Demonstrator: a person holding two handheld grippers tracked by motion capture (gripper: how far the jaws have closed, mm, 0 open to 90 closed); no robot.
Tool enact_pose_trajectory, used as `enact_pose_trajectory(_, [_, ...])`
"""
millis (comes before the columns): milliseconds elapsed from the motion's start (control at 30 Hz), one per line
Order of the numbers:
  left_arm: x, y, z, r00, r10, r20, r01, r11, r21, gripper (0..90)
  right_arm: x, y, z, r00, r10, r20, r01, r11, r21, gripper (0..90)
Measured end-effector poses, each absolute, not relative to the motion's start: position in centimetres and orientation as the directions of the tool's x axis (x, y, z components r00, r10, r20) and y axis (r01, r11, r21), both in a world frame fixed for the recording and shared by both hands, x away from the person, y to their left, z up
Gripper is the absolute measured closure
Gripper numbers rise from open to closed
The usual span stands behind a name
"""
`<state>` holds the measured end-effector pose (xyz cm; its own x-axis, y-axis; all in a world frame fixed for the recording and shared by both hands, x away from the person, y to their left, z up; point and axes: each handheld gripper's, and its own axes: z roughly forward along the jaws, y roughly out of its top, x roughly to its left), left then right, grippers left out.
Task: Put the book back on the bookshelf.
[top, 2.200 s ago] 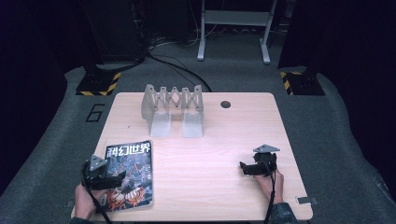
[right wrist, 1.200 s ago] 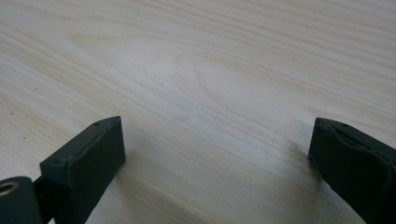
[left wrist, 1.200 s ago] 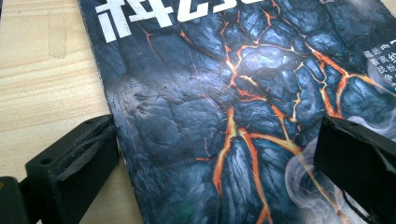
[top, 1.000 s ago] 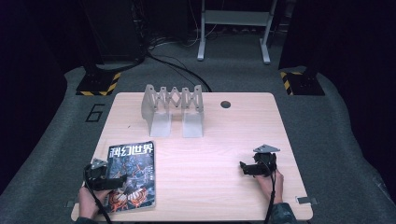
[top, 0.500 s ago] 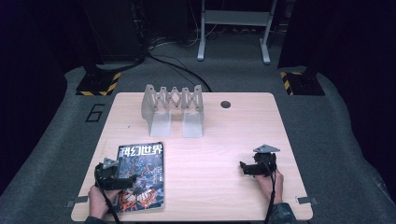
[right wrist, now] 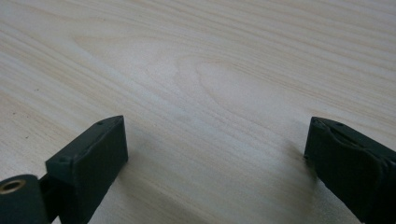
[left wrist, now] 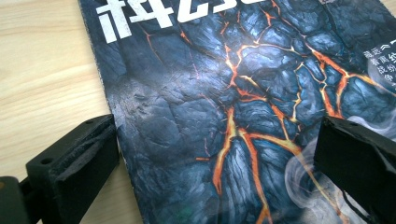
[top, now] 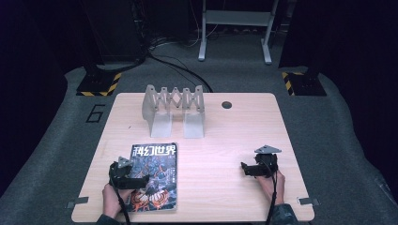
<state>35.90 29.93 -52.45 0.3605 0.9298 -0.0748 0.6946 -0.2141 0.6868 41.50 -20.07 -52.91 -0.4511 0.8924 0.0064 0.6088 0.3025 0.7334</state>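
Magazine [top: 155, 176] with a dark, lava-cracked cover lies flat at the near left of the wooden table [top: 225, 136]; my left gripper [top: 141, 179] sits at its left edge with jaws spread wide, one jaw on bare wood just beside the edge, the other over the cover, nothing clamped. To take the edge well, I judge that I need to keep the gripper low and get the outer jaw under the cover before closing, since a flat, limp magazine may slide or buckle rather than lift. My right gripper [top: 248, 168] rests well apart at the near right, jaws likewise wide over bare wood. Grey accordion-style rack [top: 174, 103] stands at the far side, clear of the work; no obstacle lies between.
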Motion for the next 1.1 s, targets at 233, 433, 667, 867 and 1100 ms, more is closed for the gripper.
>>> enact_pose_trajectory(233, [36.3,28.1,-52.4,0.38,0.922,-0.072,0.692,-0.231,0.684,0.0,41.5,-20.1,-52.9,-0.451,0.892,0.006,0.609,0.303,0.733,5.3])
enact_pose_trajectory(433, [36.5,26.9,-52.4,0.389,0.918,-0.076,0.687,-0.234,0.688,0.4,41.5,-20.1,-52.9,-0.452,0.892,0.005,0.608,0.304,0.734,5.3])
enact_pose_trajectory(667, [36.7,25.1,-52.5,0.393,0.916,-0.078,0.682,-0.233,0.693,0.4,41.5,-20.1,-52.9,-0.452,0.892,0.005,0.608,0.304,0.734,5.3])
enact_pose_trajectory(867, [37.1,23.0,-52.4,0.4,0.913,-0.079,0.686,-0.242,0.686,0.6,41.5,-20.1,-52.9,-0.451,0.892,0.005,0.608,0.303,0.733,5.3])
enact_pose_trajectory(1100, [37.3,20.3,-52.4,0.422,0.904,-0.075,0.68,-0.261,0.685,0.5,41.5,-20.1,-52.9,-0.452,0.892,0.005,0.608,0.303,0.734,5.3])
